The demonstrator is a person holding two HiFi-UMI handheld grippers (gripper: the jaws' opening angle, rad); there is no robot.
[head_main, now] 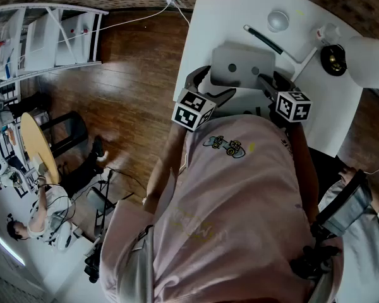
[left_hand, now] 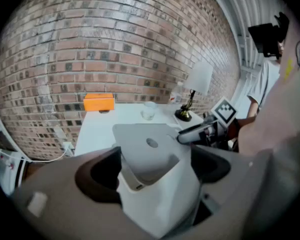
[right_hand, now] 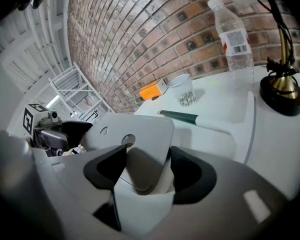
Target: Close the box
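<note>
At the near edge of the white table (head_main: 316, 115) stands the box (left_hand: 157, 199), a white body with a grey lid (right_hand: 132, 134) raised and tilted back towards the table's middle, so the box is not shut

Left gripper (left_hand: 156, 170) comes in at the table's near left edge with its jaws spread as wide as they go; the box's white body fills the gap between them, its sides just beside the dark pads, but no squeeze shows, so this gripper straddles the box without holding it

Right gripper (right_hand: 148, 166) reaches in from the table's near right side, its jaws a little narrower and set against the box on both sides just under the lid, gripping it

Further in on the table a dark-handled tool (right_hand: 182, 117) lies on the top, and a small clear cup (right_hand: 184, 91) stands towards the far end

Along the table's right side are a plastic bottle (right_hand: 232, 39) and the black and brass base of a lamp (right_hand: 282, 91)

An orange block (left_hand: 98, 102) sits at the table's far edge, against the brick wall
</note>
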